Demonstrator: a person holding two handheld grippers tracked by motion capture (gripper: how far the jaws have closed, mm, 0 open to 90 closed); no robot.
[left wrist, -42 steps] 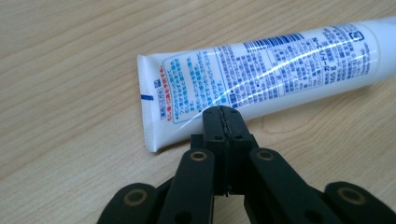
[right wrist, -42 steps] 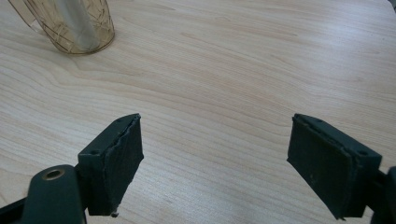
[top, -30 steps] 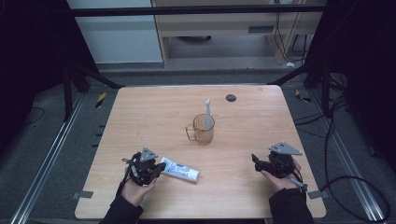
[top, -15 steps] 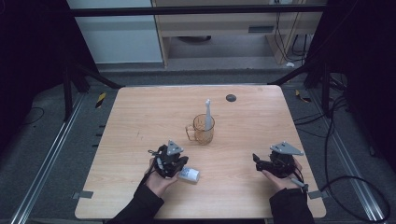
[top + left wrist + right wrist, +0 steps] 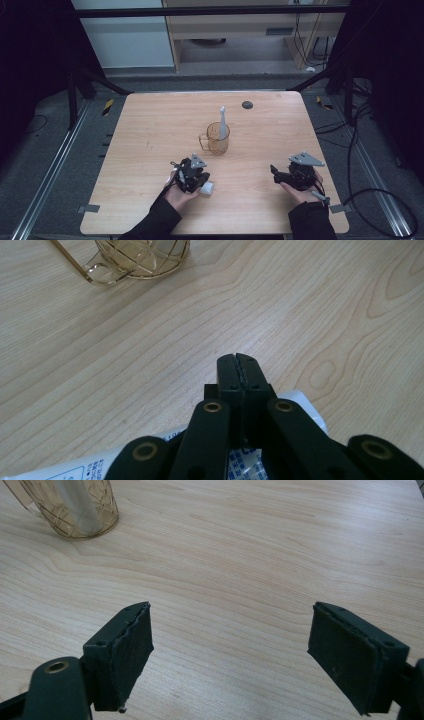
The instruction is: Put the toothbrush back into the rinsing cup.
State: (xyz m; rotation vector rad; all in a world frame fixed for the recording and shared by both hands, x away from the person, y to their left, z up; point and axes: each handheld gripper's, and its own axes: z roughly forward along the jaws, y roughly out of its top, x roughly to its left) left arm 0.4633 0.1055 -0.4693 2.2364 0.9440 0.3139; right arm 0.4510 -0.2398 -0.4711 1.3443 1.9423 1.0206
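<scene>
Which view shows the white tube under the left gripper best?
The left gripper view: the tube lies beneath the shut left gripper, its printed white body showing on both sides. The high view shows just one white end beside that gripper.

The left tool [image 5: 192, 175] hides most of the tube [image 5: 207, 188].

Tube [image 5: 206, 187] before cup [image 5: 218, 139], on table [image 5: 150, 125]
</scene>
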